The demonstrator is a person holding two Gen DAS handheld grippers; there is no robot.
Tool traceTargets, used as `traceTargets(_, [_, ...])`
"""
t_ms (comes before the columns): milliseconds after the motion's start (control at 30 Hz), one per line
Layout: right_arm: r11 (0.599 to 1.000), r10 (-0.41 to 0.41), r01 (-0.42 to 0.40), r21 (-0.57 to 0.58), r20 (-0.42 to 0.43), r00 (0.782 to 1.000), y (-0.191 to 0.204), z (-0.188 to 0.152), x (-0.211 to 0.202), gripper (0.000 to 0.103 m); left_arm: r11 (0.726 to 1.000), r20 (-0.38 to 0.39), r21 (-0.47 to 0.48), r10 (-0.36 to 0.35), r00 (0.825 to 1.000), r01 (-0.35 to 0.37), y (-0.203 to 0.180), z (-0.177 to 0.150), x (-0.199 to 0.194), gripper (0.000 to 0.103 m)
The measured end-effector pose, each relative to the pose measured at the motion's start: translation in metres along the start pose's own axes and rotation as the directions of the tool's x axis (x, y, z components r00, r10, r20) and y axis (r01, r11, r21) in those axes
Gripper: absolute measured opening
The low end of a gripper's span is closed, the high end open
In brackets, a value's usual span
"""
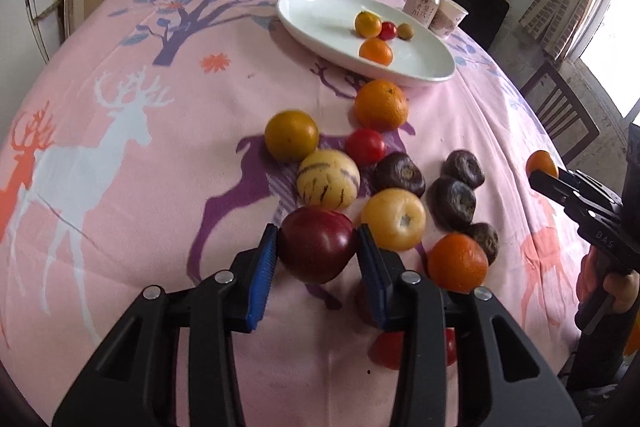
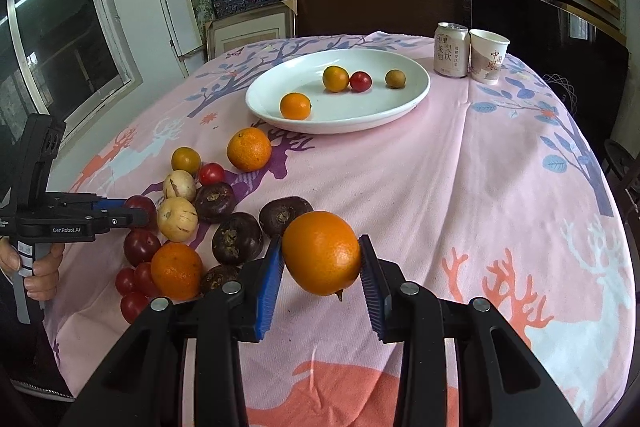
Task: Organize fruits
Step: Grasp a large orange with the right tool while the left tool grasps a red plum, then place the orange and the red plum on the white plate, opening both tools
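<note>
My left gripper (image 1: pixel 317 247) is shut on a dark red plum (image 1: pixel 318 245), held just above the cloth at the near edge of the fruit pile; it also shows in the right wrist view (image 2: pixel 138 213). My right gripper (image 2: pixel 322 255) is shut on an orange (image 2: pixel 322 253), lifted above the table; it also shows in the left wrist view (image 1: pixel 540 173). A white plate (image 2: pixel 404 103) holds several small fruits, among them an orange one (image 2: pixel 295 105) and a red one (image 2: pixel 360 81). Loose oranges, striped yellow melons (image 1: pixel 328 179), dark purple fruits (image 1: pixel 452 203) and cherry tomatoes (image 2: pixel 134 281) lie on the cloth.
A pink deer-print tablecloth (image 2: pixel 460 195) covers the table. A drink can (image 2: pixel 451 49) and a paper cup (image 2: pixel 488 55) stand behind the plate at the far right. Dark chairs stand at the far edge and shelves behind.
</note>
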State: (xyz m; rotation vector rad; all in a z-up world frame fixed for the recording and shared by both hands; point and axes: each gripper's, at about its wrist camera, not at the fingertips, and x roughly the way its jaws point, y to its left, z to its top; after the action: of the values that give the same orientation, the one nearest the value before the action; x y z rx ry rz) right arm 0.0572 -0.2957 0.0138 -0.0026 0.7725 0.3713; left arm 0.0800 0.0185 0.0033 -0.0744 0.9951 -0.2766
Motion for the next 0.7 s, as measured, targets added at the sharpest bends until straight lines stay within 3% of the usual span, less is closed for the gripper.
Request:
traceTargets(133, [0.999, -0.031, 0.032, -0.012, 0.078, 0.996, 0.000, 0.027, -0.004, 0.038, 0.996, 0.119, 0.053, 0.067, 0.991, -0.074, -0.015, 0.041, -0.015, 0.039])
traceTargets(233, [0.999, -0.049, 0.051, -0.009, 0.145, 0.988, 0.001, 0.052, 0.004, 0.038, 0.979, 0.224, 0.083, 0.164, 0.961, -0.187, -0.032, 0.077, -0.011, 0.039])
traceTargets(300, [0.998, -0.058, 0.058, 0.004, 0.164, 0.985, 0.000, 0.068, 0.017, 0.038, 0.968, 0.251, 0.089, 0.205, 0.946, -0.233, -0.041, 0.100, 0.002, 0.039])
traceTargets(467, [0.997, -0.063, 0.058, 0.051, 0.108, 0.992, -0.007, 0.098, 0.065, 0.038, 0.970, 0.183, 0.056, 0.225, 0.957, -0.239, -0.049, 0.141, 0.051, 0.039])
traceTargets(700, [0.986, -0.043, 0.040, 0.162, 0.017, 0.999, -0.028, 0.106, 0.112, 0.038, 0.976, 0.098, -0.043, 0.215, 0.972, -0.211, -0.035, 0.156, 0.090, 0.040])
